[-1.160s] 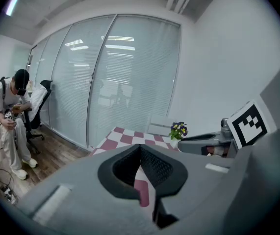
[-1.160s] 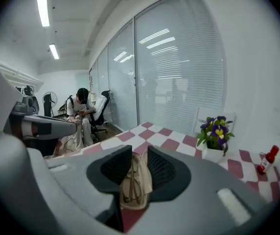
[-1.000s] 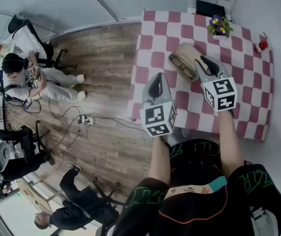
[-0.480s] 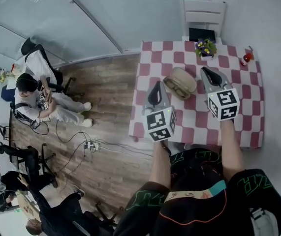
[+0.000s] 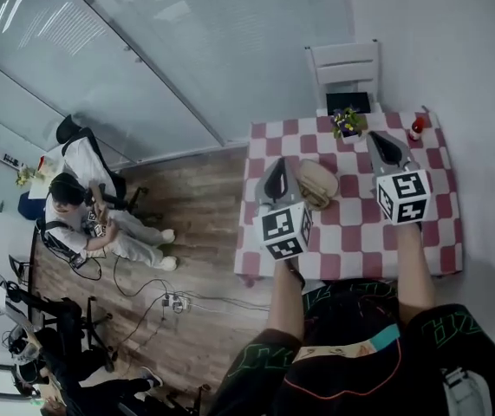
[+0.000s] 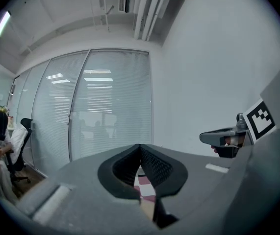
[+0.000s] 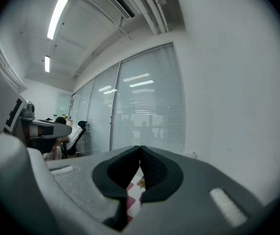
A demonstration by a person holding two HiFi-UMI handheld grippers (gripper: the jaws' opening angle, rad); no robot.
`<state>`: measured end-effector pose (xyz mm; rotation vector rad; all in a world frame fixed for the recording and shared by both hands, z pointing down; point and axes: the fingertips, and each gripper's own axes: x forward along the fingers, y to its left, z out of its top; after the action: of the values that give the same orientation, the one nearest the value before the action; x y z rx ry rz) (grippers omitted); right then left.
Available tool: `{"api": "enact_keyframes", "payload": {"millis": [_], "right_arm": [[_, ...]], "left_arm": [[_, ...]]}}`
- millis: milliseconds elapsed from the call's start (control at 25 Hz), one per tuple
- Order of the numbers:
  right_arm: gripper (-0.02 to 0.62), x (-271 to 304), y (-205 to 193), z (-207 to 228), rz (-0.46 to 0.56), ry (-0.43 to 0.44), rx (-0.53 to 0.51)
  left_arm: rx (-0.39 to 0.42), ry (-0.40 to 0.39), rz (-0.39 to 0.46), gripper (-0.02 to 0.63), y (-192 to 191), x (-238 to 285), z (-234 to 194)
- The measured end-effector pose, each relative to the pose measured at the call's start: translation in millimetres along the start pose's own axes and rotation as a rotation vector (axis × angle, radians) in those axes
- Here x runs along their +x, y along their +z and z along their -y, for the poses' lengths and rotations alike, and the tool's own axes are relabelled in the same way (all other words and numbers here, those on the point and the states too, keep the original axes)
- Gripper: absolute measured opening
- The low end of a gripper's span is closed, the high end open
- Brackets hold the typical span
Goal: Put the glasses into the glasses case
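A beige glasses case (image 5: 317,183) lies on the red-and-white checkered table (image 5: 360,232); I cannot make out the glasses apart from it. Both grippers hang in the air above the table and point level toward the far wall. My left gripper (image 5: 276,165) is just left of the case, its jaws shut (image 6: 140,146) on nothing. My right gripper (image 5: 381,137) is to the right of the case. Its jaws have just been closing and now meet (image 7: 140,148) with nothing between them. Each gripper view shows mostly wall and glass partition.
A small flower pot (image 5: 348,121) and a red object (image 5: 417,128) stand at the table's far edge, with a white chair (image 5: 344,66) behind. The white wall runs along the right. People sit on office chairs (image 5: 78,211) on the wooden floor at the left.
Both grippers have risen off the table and away from the case, which stays put. The head view has tilted up, so the table looks smaller and farther.
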<state>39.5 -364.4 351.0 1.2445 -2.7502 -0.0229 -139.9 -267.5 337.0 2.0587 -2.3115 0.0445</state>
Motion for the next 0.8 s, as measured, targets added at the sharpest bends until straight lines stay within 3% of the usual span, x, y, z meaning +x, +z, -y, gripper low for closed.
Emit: {"api": "enact_keyframes", "payload": {"millis": [280,800], "right_arm": [[0.005,-18,21,35,0.059,-0.064,0.015],[0.004,-15,27,40,0.052,-0.037,-0.031]], "left_arm": [[0.016,-0.08,0.01,0.009,9,17,30],[0.008,-0.115,0.011,0.009,10,34,42]]}}
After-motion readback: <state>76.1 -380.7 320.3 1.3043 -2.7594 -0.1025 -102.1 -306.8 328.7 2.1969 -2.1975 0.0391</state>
